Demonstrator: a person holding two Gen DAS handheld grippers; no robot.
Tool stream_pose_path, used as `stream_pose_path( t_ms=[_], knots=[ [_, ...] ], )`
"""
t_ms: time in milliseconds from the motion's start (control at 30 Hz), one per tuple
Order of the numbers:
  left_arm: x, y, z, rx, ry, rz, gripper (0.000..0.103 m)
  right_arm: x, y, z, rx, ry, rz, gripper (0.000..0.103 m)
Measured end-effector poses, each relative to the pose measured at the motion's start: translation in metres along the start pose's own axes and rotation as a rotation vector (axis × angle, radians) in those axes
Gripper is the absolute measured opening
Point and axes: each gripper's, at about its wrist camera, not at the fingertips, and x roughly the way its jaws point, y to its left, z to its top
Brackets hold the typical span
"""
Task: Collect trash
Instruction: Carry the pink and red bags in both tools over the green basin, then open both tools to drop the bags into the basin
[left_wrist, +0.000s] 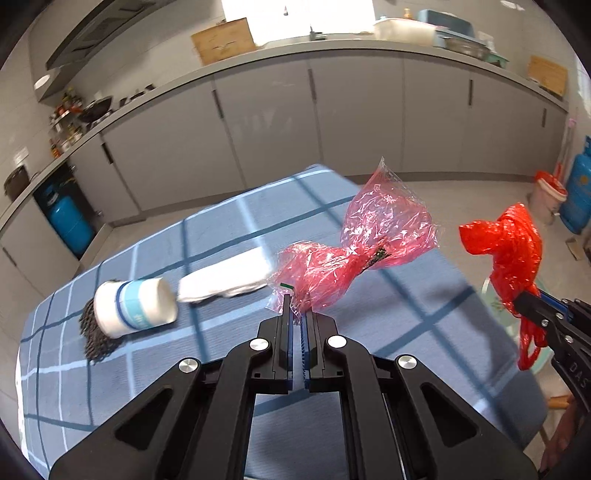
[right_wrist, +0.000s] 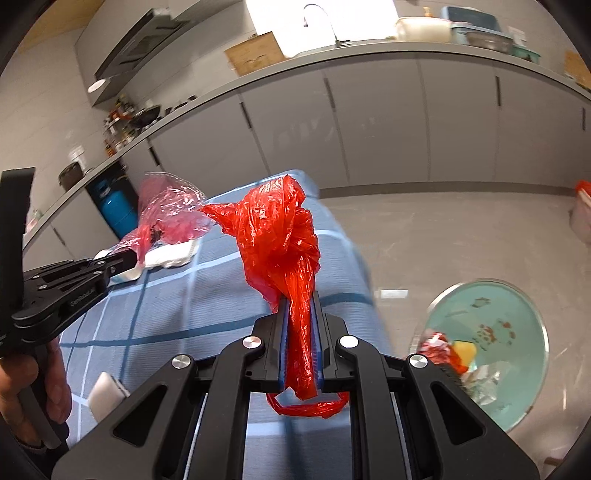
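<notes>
The left gripper (left_wrist: 298, 314) pinches a crinkled clear pink plastic wrapper (left_wrist: 354, 243) in the frame centre, above the blue checked tablecloth (left_wrist: 221, 229) whose far edge drops to open grey floor. The right gripper (right_wrist: 300, 325) is pressed on a knotted red plastic bag (right_wrist: 280, 236) near the cloth's right edge. At lower right stands a round teal bin (right_wrist: 517, 321) with scraps inside; a white paper cup (left_wrist: 135, 308) and folded tissue (left_wrist: 225, 275) lie at left.
</notes>
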Motion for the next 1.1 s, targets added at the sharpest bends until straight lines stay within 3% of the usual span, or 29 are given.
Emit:
stream_pose_path(
  t_ms=[533,833,867,900,933,967,1033,1100],
  knots=[
    [0.009,-0.147,0.014,0.145,0.018,-0.235,0.005,-0.017,-0.144,-0.019,0.123,0.032,-0.246,0.012],
    [0.026,-0.21,0.005,0.216,0.07,-0.32,0.005,0.011,-0.179,-0.028,0.148,0.089,-0.267,0.016],
    [0.028,-0.215,0.004,0.217,0.066,-0.323,0.006,0.015,-0.184,-0.03,0.147,0.083,-0.271,0.022],
    [0.031,-0.217,0.004,0.217,0.069,-0.327,0.007,0.016,-0.187,-0.033,0.15,0.077,-0.276,0.048],
    [0.034,-0.221,0.002,0.213,0.075,-0.334,0.018,0.017,-0.192,-0.036,0.16,0.067,-0.281,0.062],
    [0.038,-0.224,-0.001,0.206,0.083,-0.346,0.041,0.016,-0.197,-0.038,0.173,0.057,-0.293,0.077],
    [0.041,-0.229,-0.007,0.223,0.074,-0.341,0.054,0.011,-0.208,-0.044,0.205,0.058,-0.305,0.076],
    [0.044,-0.234,-0.011,0.25,0.086,-0.338,0.057,0.003,-0.216,-0.049,0.231,0.054,-0.322,0.076]
  ],
)
